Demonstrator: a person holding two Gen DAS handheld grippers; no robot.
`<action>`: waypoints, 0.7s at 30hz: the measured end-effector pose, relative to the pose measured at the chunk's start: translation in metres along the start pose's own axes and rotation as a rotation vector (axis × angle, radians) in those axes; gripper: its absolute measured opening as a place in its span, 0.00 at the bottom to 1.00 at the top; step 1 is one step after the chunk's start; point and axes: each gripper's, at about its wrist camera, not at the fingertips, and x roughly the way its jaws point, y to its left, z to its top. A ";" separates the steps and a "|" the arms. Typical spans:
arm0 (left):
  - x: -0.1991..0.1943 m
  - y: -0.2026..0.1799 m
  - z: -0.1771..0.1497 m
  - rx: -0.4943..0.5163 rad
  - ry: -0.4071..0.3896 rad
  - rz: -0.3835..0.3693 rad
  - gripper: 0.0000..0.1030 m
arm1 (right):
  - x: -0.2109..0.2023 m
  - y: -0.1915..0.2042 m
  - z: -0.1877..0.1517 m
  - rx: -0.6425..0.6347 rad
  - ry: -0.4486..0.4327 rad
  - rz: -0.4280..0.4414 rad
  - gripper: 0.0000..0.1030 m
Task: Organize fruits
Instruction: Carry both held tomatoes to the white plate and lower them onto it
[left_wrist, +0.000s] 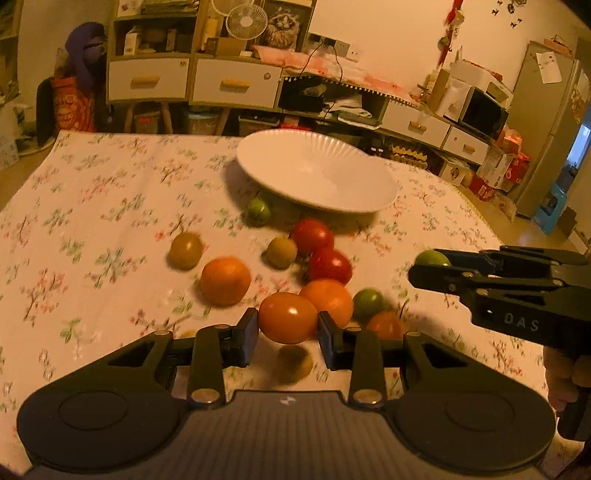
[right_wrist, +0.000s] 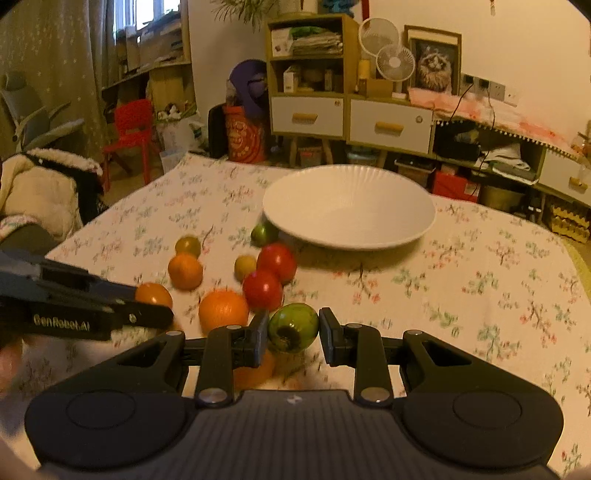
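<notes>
Fruit sits between the pads of both claws. Our left claw (left_wrist: 288, 334) is clamped on an orange-yellow tomato (left_wrist: 288, 317), held just above the floral tabletop (left_wrist: 110, 206); a shadow lies on the cloth beneath it. Our right claw (right_wrist: 293, 338) is closed tight on a small green fruit (right_wrist: 293, 326), its dark stem end facing the camera, also lifted off the cloth. In the left wrist view that claw comes in from the right with the green fruit at its tip.

On the tabletop beyond the claws we see the loose pile: two red tomatoes (left_wrist: 321, 251) touching each other, an orange (left_wrist: 225, 280) to their left, another orange (left_wrist: 328, 299) just behind the held tomato, and several small green and olive fruits scattered among them. At the far side stands a white ribbed bowl (left_wrist: 317, 173), holding nothing we can see, with one green fruit (left_wrist: 258, 210) just beside its near-left rim.
</notes>
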 end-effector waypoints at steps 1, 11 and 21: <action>0.001 -0.002 0.003 0.002 -0.003 0.001 0.42 | 0.001 -0.001 0.004 0.008 -0.005 0.001 0.25; 0.022 -0.019 0.038 0.045 -0.027 0.001 0.42 | 0.018 -0.025 0.027 0.075 0.002 -0.010 0.25; 0.052 -0.036 0.068 0.040 -0.046 -0.011 0.42 | 0.041 -0.048 0.049 0.120 -0.020 -0.009 0.25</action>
